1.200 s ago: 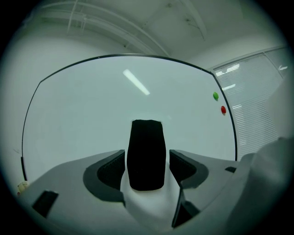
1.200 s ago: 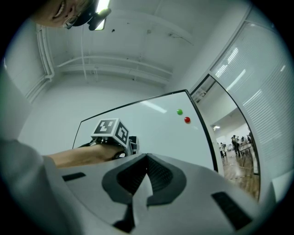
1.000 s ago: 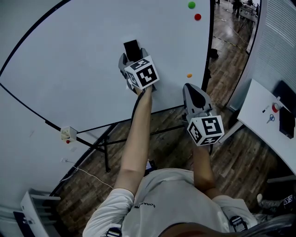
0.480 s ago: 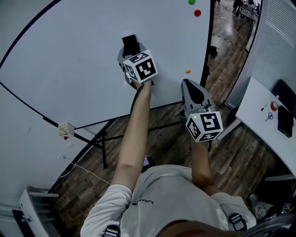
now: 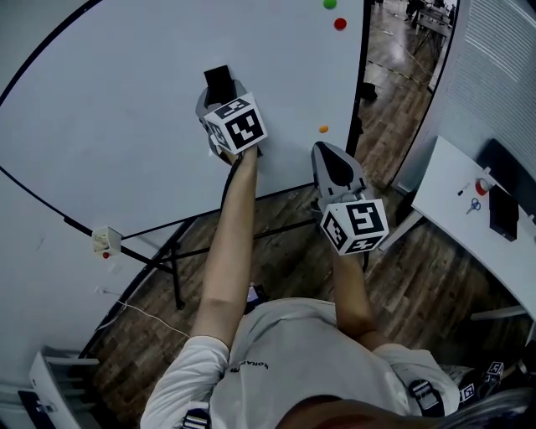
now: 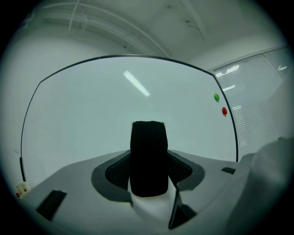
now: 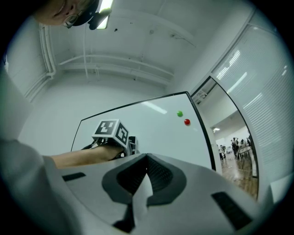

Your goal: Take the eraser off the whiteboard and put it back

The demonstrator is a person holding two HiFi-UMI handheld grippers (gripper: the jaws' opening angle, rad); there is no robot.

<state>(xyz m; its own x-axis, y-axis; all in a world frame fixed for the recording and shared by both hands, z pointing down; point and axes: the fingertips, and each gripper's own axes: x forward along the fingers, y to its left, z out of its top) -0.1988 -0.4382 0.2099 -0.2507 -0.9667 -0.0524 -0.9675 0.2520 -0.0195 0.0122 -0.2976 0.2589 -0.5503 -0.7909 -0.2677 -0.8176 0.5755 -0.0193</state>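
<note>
Level: even, cool indoor light, moderately bright in all three views.
Source: ceiling lamp (image 7: 104,6) at the top of the right gripper view; a bright strip reflects on the whiteboard (image 6: 82,119).
Glare: sheen on the far floor (image 5: 394,75).
Shadows: faint, soft-edged.
Distortion: strong fisheye; board edges bow; gripper views darken to black corners.
Focus: nearest grey surfaces soft.

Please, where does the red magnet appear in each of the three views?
Head view: red magnet near the top edge, right of centre.
Left gripper view: red magnet at the right, about mid-height.
Right gripper view: red magnet right of centre, about mid-height.
Shared landmark: the green magnet, just up-left of it in every view.
</note>
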